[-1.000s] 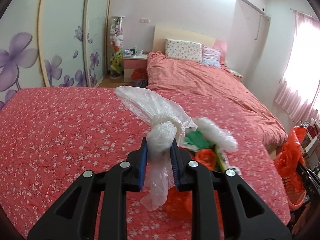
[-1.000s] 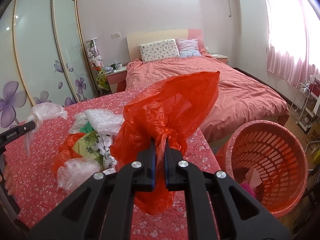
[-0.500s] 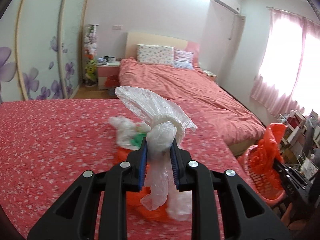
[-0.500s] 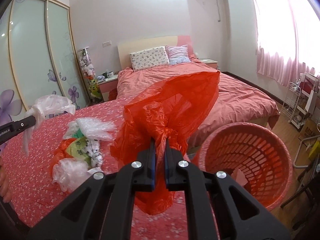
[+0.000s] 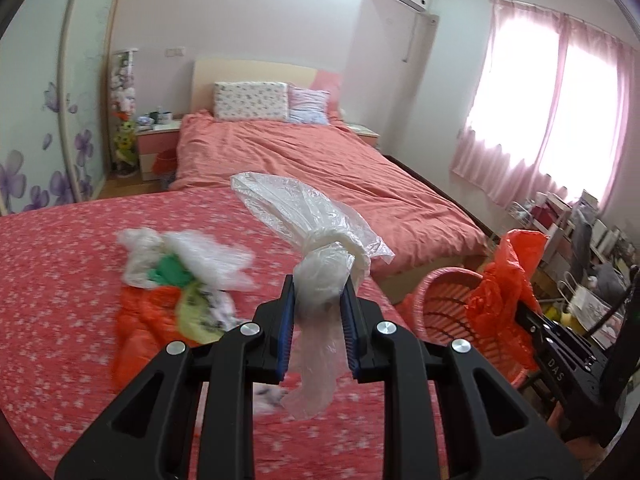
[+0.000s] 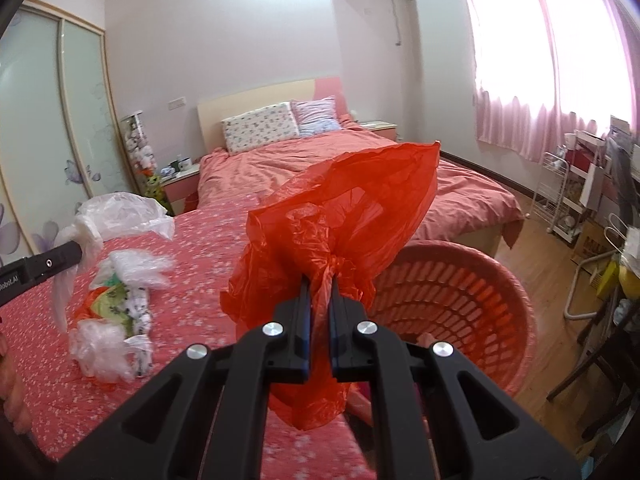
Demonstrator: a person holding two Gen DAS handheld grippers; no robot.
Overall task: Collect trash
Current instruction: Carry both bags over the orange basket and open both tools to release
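Note:
My left gripper (image 5: 319, 294) is shut on a knotted clear plastic bag (image 5: 304, 216) and holds it above the red flowered bedspread (image 5: 60, 280). My right gripper (image 6: 319, 292) is shut on a crumpled red plastic bag (image 6: 352, 216), held beside the rim of the pink laundry-style basket (image 6: 496, 280). The basket (image 5: 444, 304) and red bag (image 5: 504, 280) also show at the right of the left wrist view. A pile of loose bags and wrappers (image 5: 180, 280) lies on the bedspread; it also shows in the right wrist view (image 6: 120, 312).
A second bed (image 5: 300, 160) with pillows stands behind. A nightstand (image 5: 158, 140) and flowered wardrobe doors (image 5: 40, 120) are at left. A wire rack (image 6: 560, 200), boxes and clutter (image 6: 612, 240) stand on the wooden floor at right under pink curtains (image 6: 560, 60).
Both grippers have swung right, keeping their bags. The basket has come closer under the right gripper and into the left wrist view; the trash pile has shifted left.

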